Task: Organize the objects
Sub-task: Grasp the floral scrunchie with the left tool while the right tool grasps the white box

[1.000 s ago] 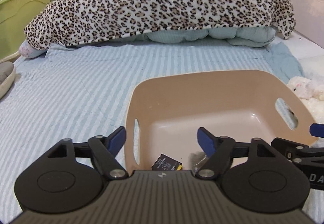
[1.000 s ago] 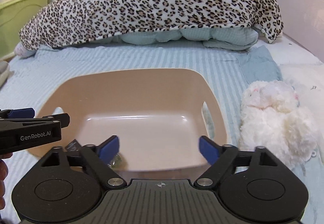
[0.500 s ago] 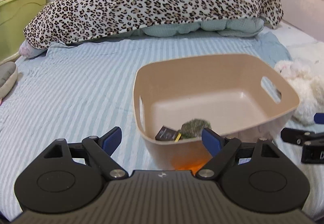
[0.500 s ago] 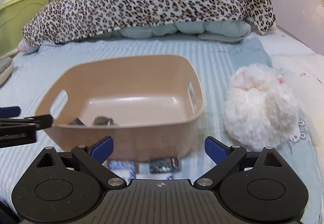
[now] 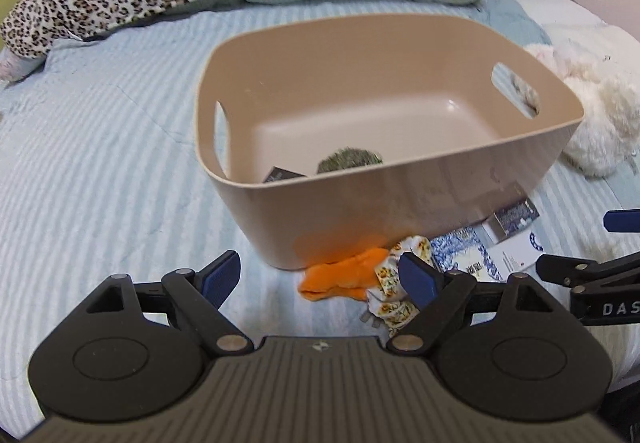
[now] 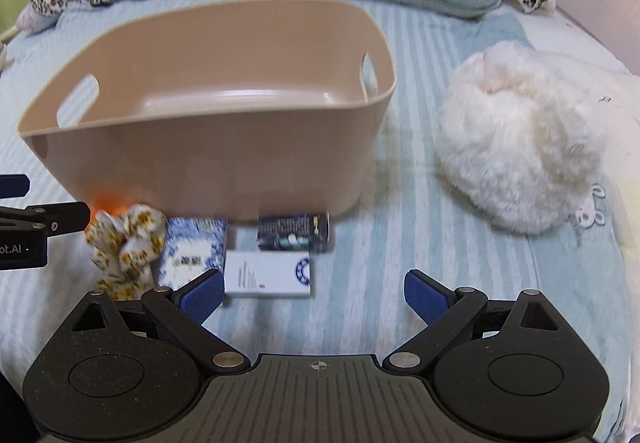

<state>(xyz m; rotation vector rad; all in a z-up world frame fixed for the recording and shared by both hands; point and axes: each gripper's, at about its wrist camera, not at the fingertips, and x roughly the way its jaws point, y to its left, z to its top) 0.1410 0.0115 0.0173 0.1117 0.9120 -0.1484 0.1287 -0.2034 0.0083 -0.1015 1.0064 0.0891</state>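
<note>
— Left wrist view: both grippers have dropped back from over the tub (image 5: 400, 179) to the clutter in front of it. See the orange cloth (image 5: 340, 275) and the flowered cloth (image 5: 394, 289) against its near wall?

— Yes. The left gripper (image 5: 324, 275) is spread wide, empty. The right gripper (image 6: 314, 295) has just been opening, nothing between its jaws; the white box (image 6: 268, 275) lies just ahead, beside the blue patterned box (image 6: 192, 251) and the dark pack (image 6: 294, 231).

— So another pickup is coming, I'd guess. Only a dark packet (image 5: 282, 175) and a green ball (image 5: 350, 163) are inside.
</note>
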